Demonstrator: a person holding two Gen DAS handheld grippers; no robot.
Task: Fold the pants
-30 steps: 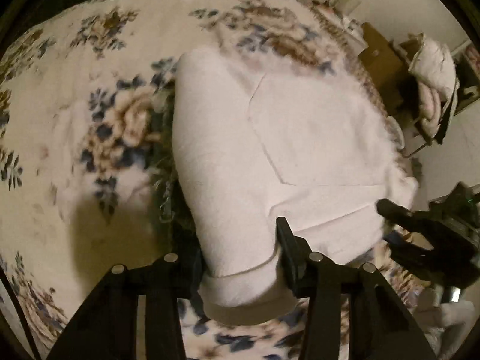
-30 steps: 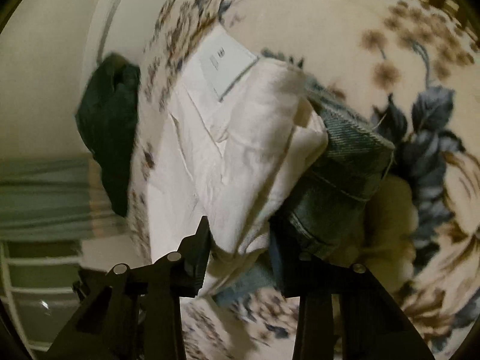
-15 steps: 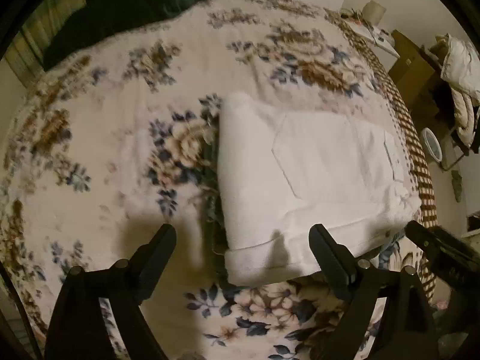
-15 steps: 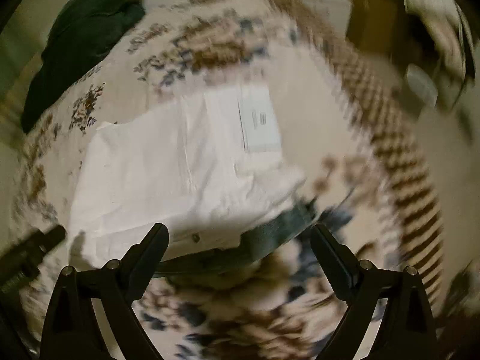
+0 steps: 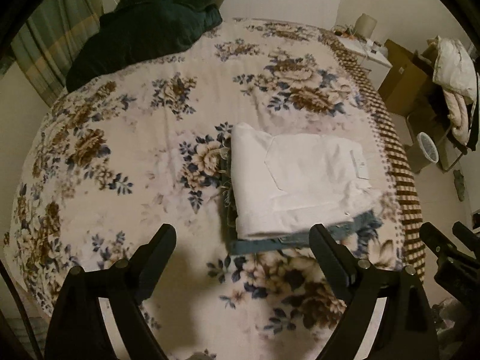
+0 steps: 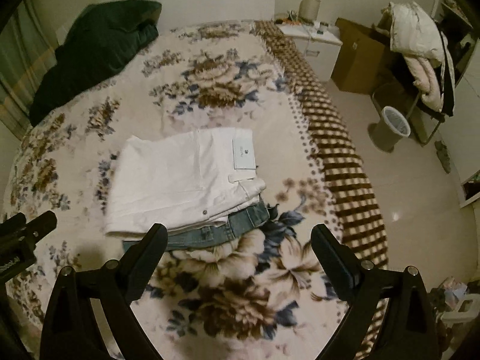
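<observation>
White pants (image 5: 297, 180) (image 6: 183, 180) lie folded into a flat rectangle on the floral bedspread (image 5: 135, 156) (image 6: 210, 96), stacked on folded blue jeans (image 5: 300, 238) (image 6: 228, 229) whose edge peeks out beneath. My left gripper (image 5: 243, 240) hangs high above the bed, jaws wide apart, nothing between them. My right gripper (image 6: 240, 240) is likewise open and empty above the near edge of the stack. Each gripper shows at the edge of the other's view, the right gripper (image 5: 450, 258) at right, the left gripper (image 6: 21, 234) at left.
A dark green pillow (image 5: 144, 27) (image 6: 96, 51) lies at the head of the bed. Right of the bed are a white nightstand (image 6: 309, 39), a cardboard box (image 6: 360, 57), a chair piled with bedding (image 6: 420, 48) and a wastebasket (image 6: 393, 126) on the pale floor.
Both grippers let go of the white pants, opened wide and rose well above the bed. The pants now lie flat on the jeans and look much smaller.
</observation>
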